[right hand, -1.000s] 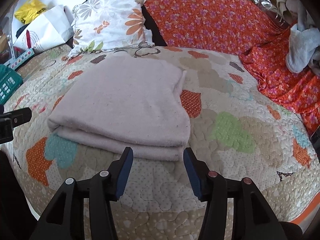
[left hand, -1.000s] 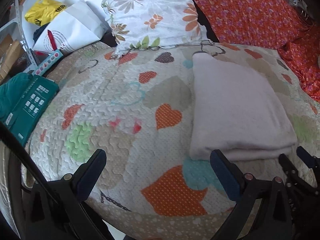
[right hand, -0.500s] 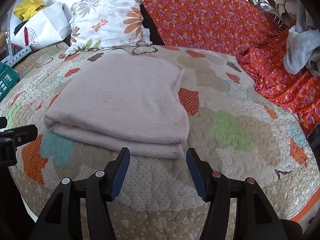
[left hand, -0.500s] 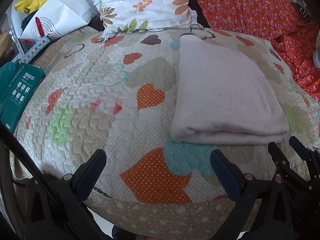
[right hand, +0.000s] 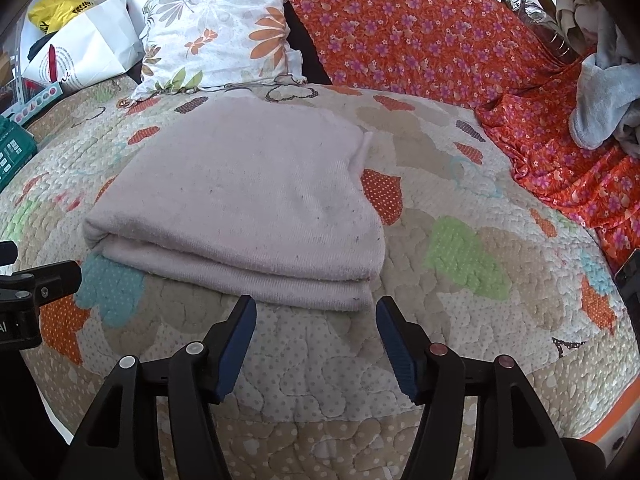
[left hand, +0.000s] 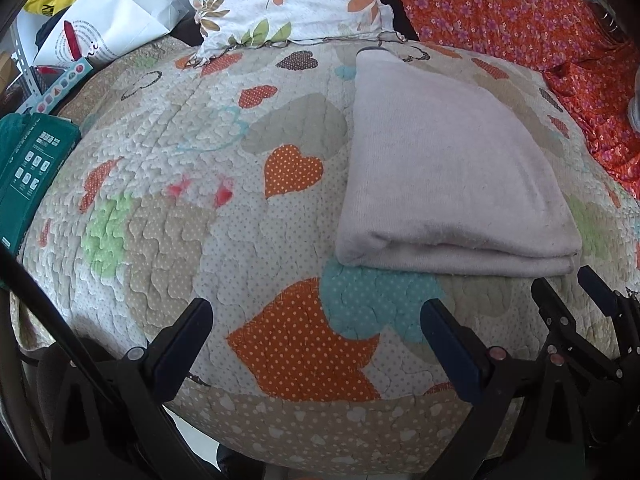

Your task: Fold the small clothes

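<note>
While the pale pink garment [right hand: 240, 204] is lying folded into a neat stack of layers on the heart-patterned quilt [right hand: 460, 264], both tools are hanging just short of it, over the near edge of the bed; the right gripper [right hand: 316, 332] is sitting with its fingers spread wide and gripping nothing, the blue pads [right hand: 240, 332] pointing at the near right corner of the stack, close to it but not touching; the left gripper [left hand: 316, 344] is likewise standing wide apart and empty, aimed at bare quilt to the left of the garment [left hand: 452, 168], with an orange heart patch [left hand: 304, 344] lying between its fingers; judging from the squared edges and the doubled thickness at the front, this piece is looking finished, or at most one fold away; the tools are likely being held low and clear so as not to drag the layers out of line; a floral pillow [right hand: 224, 36] and an orange flowered cloth [right hand: 420, 40] are lying behind the quilt, white paper bags [left hand: 108, 24] and a green box [left hand: 32, 172] are sitting off to the left, and a grey bundle of cloth [right hand: 604, 100] is waiting at the far right, possibly the next item; any further grip is calling for a pinch on all layers together, since a single-layer grab is risking unfolding the stack.
</note>
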### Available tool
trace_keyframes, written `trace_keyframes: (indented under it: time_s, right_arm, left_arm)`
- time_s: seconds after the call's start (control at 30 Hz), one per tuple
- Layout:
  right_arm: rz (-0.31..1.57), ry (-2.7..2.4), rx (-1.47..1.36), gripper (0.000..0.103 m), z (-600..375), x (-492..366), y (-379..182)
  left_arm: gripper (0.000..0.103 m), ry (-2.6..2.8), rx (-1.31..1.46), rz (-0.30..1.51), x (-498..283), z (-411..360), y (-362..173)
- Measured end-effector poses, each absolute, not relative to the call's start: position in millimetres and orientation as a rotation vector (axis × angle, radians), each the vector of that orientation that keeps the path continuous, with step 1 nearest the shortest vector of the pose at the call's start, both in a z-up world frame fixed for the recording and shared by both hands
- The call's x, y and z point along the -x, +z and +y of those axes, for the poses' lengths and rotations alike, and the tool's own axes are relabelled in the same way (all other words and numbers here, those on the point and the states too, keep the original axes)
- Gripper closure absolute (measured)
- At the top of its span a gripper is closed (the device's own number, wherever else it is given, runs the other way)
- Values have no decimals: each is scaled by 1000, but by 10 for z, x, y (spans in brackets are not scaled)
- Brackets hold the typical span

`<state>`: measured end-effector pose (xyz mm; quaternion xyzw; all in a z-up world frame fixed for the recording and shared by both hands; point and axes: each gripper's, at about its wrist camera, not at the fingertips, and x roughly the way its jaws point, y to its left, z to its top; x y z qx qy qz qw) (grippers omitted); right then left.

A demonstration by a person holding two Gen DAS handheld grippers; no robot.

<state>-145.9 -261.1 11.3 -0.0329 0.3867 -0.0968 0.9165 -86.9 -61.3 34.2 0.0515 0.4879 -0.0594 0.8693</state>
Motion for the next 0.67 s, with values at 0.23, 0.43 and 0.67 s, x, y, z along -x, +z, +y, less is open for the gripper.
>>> trace_keyframes:
  time_s: [0.23,0.43,0.67]
  right_arm:
    - [794,-197,78,34,-2606,1446,97]
    - [791,-200,75,34,-2629,1431,100]
    - [801,-190,67,33,-2638,1415,92]
  left_arm:
    - [0,-129,-110,1044,862,-627,263]
    - [0,-150,-96,1068,843,-655,202]
    - [0,-164,-98,1073,823,-698,166]
